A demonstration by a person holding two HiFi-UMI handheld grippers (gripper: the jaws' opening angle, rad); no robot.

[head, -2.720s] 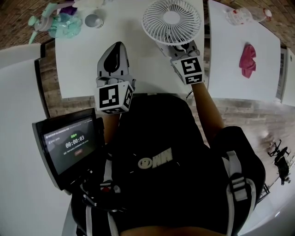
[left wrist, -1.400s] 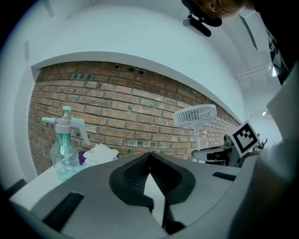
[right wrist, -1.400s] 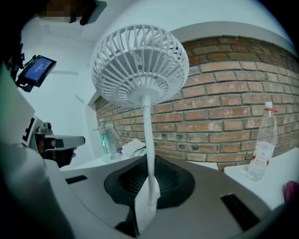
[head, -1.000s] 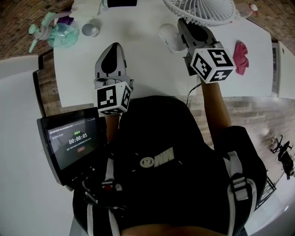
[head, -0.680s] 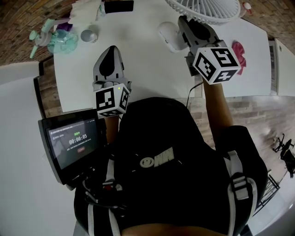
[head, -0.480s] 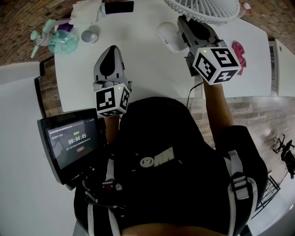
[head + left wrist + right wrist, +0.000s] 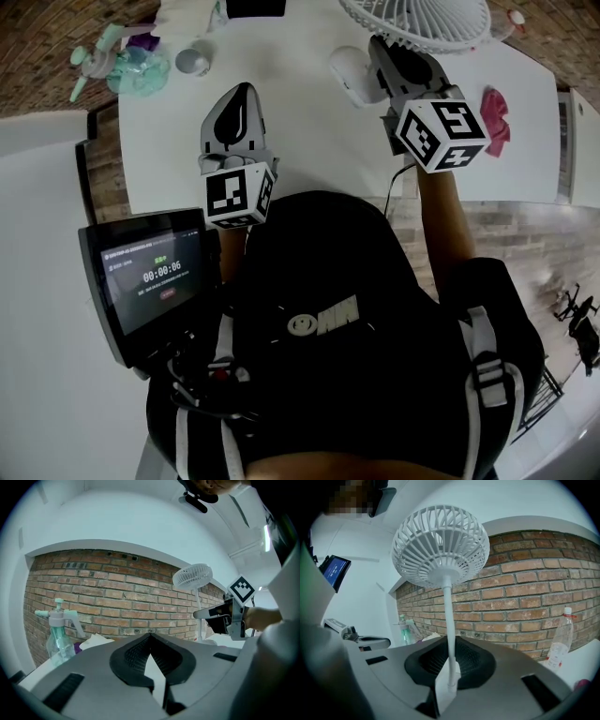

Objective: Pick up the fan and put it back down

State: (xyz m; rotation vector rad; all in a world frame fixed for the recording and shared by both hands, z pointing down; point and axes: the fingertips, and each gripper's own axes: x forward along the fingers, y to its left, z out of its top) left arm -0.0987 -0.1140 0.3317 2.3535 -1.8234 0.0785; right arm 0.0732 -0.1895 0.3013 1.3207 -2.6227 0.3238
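Observation:
The white fan, with its round grille (image 7: 415,16) and its white base (image 7: 349,75), hangs above the white table (image 7: 300,141). My right gripper (image 7: 386,54) is shut on the fan's thin stem (image 7: 448,634), just under the grille (image 7: 440,545). In the left gripper view the fan (image 7: 192,576) and the right gripper (image 7: 220,616) show at the right. My left gripper (image 7: 242,92) hovers over the table's near left part, jaws shut and empty (image 7: 150,637), well apart from the fan.
A green spray bottle (image 7: 122,56) and a small grey cup (image 7: 194,61) stand at the table's far left. A pink cloth (image 7: 495,111) lies to the right, a plastic bottle (image 7: 559,641) beyond it. A tablet screen (image 7: 150,277) sits at my left. A brick wall (image 7: 117,597) lies ahead.
Since the earliest frame the right gripper has lifted the fan off the table towards the camera. Over the last second both grippers have hardly moved.

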